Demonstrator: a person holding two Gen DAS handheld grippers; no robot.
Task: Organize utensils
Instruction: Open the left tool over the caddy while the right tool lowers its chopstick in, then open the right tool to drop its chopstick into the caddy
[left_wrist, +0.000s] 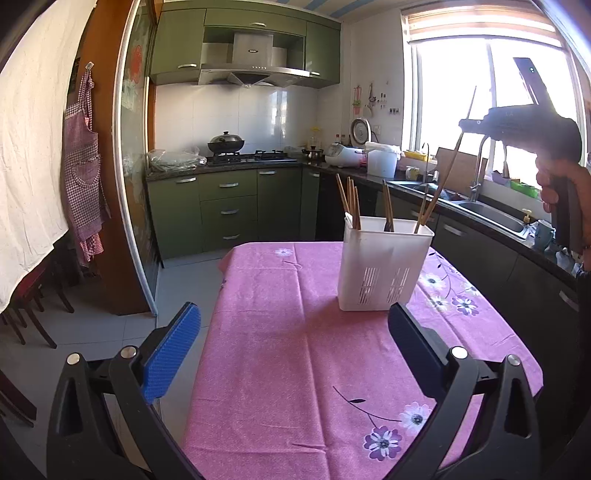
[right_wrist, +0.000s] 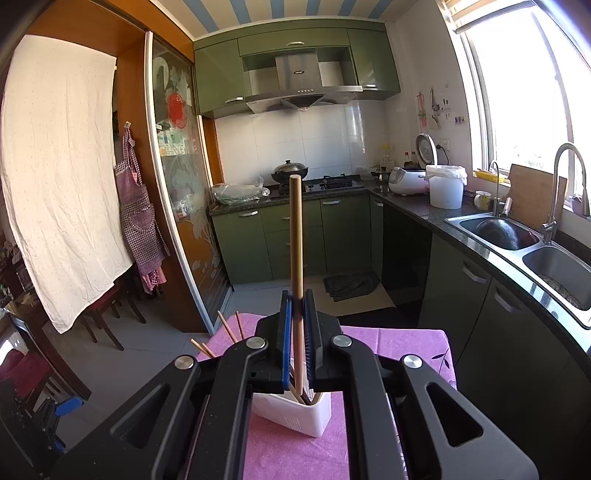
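Note:
A white slotted utensil holder (left_wrist: 384, 273) stands on the pink flowered tablecloth (left_wrist: 295, 369). Several wooden chopsticks (left_wrist: 352, 203) stick up from its compartments. In front of it my left gripper (left_wrist: 293, 314) is open, with nothing between its blue pads. Up at the right, a hand holds my right gripper (left_wrist: 463, 123) above the holder. In the right wrist view this gripper (right_wrist: 297, 295) is shut on one long wooden chopstick (right_wrist: 296, 236), which stands nearly upright. Its lower end still reaches into the holder (right_wrist: 295, 413).
A dark counter with a double sink (right_wrist: 517, 240) and tap runs along the right under the window. Green cabinets and a stove with a wok (left_wrist: 226, 142) are at the back. A sliding glass door (left_wrist: 129, 166) and dark chairs (left_wrist: 33, 306) stand left of the table.

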